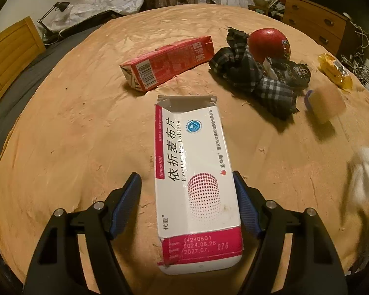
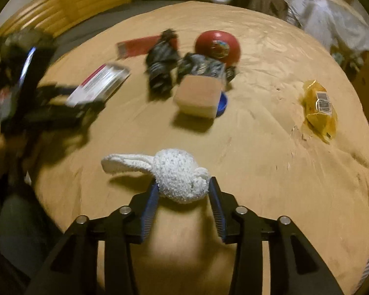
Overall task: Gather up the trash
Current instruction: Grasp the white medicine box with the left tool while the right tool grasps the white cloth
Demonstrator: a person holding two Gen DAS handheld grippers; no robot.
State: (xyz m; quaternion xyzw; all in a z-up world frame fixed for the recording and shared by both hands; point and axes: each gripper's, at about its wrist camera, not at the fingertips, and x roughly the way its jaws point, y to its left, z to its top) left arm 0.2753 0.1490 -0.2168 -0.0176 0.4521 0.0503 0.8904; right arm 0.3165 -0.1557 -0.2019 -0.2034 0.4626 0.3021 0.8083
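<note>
The left claw [image 1: 187, 204] stands apart around the white tablet box [image 1: 196, 179], whose long axis runs straight ahead between its pads, one pad seemingly touching. The right claw [image 2: 183, 196] looks clamped on the white knitted ball [image 2: 178, 174] above the tabletop [image 2: 270, 147].

Your light is warm and dim, coming from above and leaving soft shadows beside the sponge [image 2: 199, 96] and under the white knitted cloth [image 2: 177, 174]. Your left wrist view is sharp, with glare on the apple [image 1: 268, 44]. Your right wrist view is motion-blurred, worst at its left. Fisheye bends both, corners black.
</note>
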